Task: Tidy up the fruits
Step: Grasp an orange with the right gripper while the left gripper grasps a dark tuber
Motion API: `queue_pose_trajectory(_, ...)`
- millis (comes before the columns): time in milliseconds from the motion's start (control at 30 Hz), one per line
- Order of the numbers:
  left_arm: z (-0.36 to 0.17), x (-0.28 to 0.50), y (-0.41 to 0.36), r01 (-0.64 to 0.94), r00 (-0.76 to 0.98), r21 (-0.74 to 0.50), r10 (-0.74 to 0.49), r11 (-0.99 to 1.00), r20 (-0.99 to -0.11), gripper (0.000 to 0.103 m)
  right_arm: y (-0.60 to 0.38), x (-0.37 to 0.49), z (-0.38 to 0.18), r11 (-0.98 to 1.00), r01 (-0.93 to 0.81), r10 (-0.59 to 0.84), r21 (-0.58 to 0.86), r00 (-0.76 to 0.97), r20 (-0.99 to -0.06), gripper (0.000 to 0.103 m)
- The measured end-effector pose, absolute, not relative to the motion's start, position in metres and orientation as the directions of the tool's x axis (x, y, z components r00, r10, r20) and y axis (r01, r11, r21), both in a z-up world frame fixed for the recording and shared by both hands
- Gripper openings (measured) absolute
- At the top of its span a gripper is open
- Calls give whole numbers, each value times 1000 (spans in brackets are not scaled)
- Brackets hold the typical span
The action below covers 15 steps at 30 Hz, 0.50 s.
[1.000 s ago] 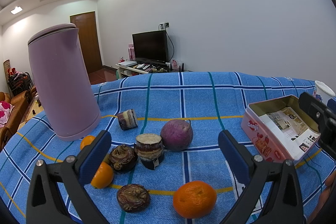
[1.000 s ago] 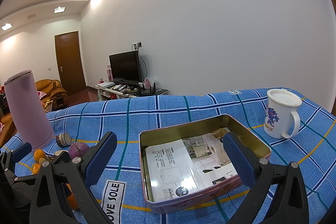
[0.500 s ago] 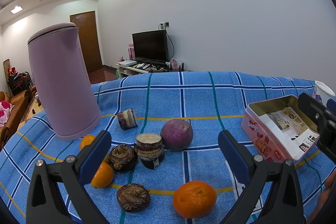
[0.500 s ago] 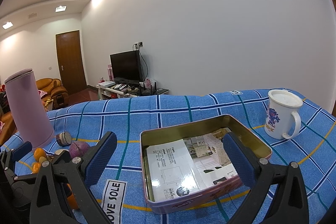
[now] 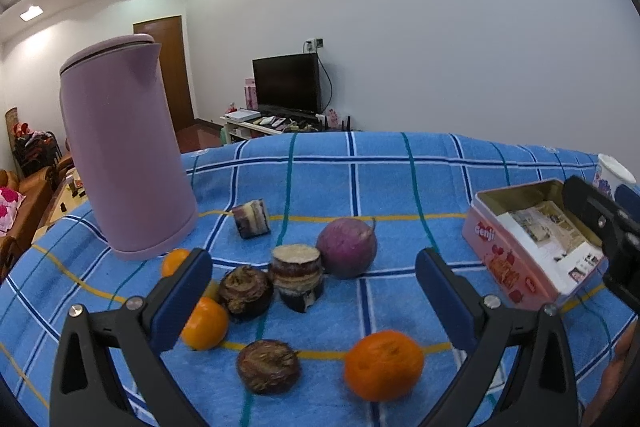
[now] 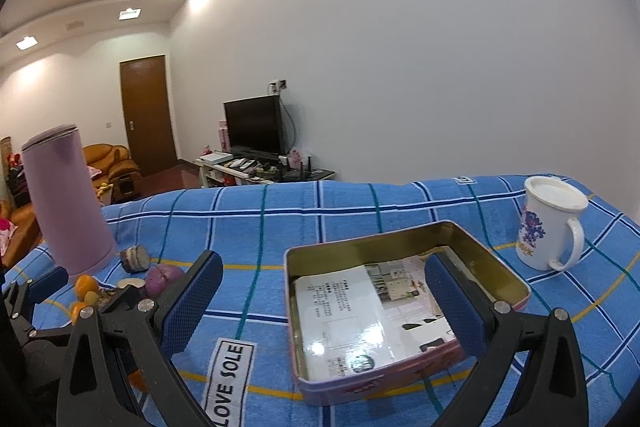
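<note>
My left gripper (image 5: 314, 293) is open and empty above a cluster of fruit on the blue checked cloth. An orange (image 5: 383, 365) lies nearest, with a dark round fruit (image 5: 268, 366) to its left. Behind are a purple round fruit (image 5: 347, 247), a cut brown piece (image 5: 297, 270), another dark fruit (image 5: 246, 291), two small oranges (image 5: 205, 323) and a cut piece (image 5: 251, 223). My right gripper (image 6: 324, 301) is open and empty just in front of the open pink tin (image 6: 516, 297), which also shows in the left wrist view (image 5: 486, 251).
A tall lilac kettle (image 5: 122, 163) stands at the left behind the fruit. A white mug (image 6: 550, 223) stands to the right of the tin. A "LOVE SOLE" label (image 6: 229, 383) lies on the cloth. The table's far edge drops to a living room.
Both grippers have shifted slightly; the views are almost the same. Nothing was grasped or moved.
</note>
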<state>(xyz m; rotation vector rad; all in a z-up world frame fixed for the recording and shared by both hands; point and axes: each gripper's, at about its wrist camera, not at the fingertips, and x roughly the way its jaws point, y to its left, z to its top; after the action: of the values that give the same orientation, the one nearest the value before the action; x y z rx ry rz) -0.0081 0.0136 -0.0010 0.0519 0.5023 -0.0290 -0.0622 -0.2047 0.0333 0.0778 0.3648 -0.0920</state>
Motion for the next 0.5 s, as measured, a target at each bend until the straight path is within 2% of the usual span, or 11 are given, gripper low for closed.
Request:
queue_pose_trajectory(200,2,-15,61,-40,850,-23,22,999,-527,103,-191,-64,33,998,-7,31,66,931,-363,100)
queue_pose_trajectory(267,2,-20,77,-72,841,-27,46,997,-538,103,-182,-62,32,996,-64,81,56,922,-378,91)
queue_pose_trajectory(333,0,-24,92,-99,834,-13,75,995,-546,103,-171,-57,29,990,-132,141,50,897,-418,78)
queue_pose_trajectory(433,-2,-30,107,-112,824,0,93,994,-559,103,-157,-45,18,968,-240,246,77,829,-502,69)
queue_pose_trajectory(500,-3,-33,115,-104,821,7,89,995,-563,103,-146,-40,11,945,-311,315,103,775,-549,69)
